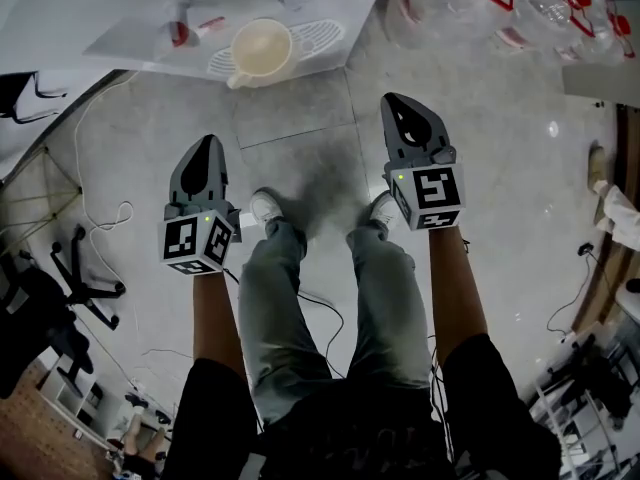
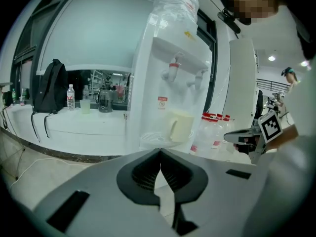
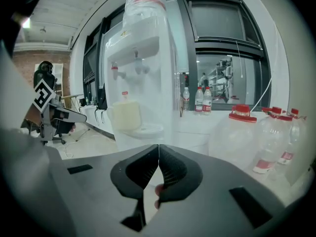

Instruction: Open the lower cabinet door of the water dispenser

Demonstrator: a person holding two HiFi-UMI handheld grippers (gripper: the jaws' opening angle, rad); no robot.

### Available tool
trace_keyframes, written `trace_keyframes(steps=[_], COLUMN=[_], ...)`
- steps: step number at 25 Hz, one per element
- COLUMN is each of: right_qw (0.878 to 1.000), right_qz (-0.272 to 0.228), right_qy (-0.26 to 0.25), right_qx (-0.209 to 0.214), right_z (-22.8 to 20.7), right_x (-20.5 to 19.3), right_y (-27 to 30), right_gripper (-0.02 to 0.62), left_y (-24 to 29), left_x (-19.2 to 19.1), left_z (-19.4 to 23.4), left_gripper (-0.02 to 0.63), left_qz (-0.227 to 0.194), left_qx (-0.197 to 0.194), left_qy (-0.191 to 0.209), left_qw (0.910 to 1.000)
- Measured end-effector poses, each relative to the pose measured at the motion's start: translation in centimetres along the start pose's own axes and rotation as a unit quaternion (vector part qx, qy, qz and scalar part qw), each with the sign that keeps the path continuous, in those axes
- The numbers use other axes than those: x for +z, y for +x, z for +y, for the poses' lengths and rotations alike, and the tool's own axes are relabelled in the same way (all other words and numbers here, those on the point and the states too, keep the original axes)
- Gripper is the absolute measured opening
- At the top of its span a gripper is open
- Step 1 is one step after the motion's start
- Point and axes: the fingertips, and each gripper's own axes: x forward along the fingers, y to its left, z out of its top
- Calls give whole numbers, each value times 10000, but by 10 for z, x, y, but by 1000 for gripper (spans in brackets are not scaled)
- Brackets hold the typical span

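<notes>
Left gripper [image 2: 159,152], right gripper [image 3: 158,147]: jaws closed tip to tip, nothing held. Water dispenser [image 2: 170,73] stands ahead, apart from both, cup [image 2: 180,126] on its tray. Lower cabinet door apparently hidden below the grippers; opening not yet begun

Head view steeply down, gripper views forward.
Head camera high over floor [image 1: 500,168]; both gripper cameras face the water dispenser [image 2: 170,83] nearby from opposite sides, sharing it.

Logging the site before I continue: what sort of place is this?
Probably an office or lab break corner: a water dispenser, spare red-capped water jugs, and a backpack on a counter.
</notes>
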Motion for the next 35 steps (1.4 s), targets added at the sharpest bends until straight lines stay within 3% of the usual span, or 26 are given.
trace_keyframes(steps=[21, 26, 30, 35], right_qw=[9983, 9969, 9933, 9900], right_qz=[-553, -545, -870, -958], right_qy=[-152, -339, -262, -309], right_qx=[129, 465, 708, 985], right_z=[-25, -23, -24, -25], right_x=[-110, -129, -123, -114], right_y=[137, 161, 180, 204], right_gripper=[27, 154, 262, 324], left_y=[117, 130, 134, 136], left_x=[-110, -135, -154, -162], left_z=[53, 61, 71, 85], left_gripper=[11, 11, 9, 9], left_qz=[-439, -571, -548, -574], left_qx=[-57, -78, -74, -2], left_qy=[530, 615, 676, 759], left_qw=[9976, 9964, 9962, 9955])
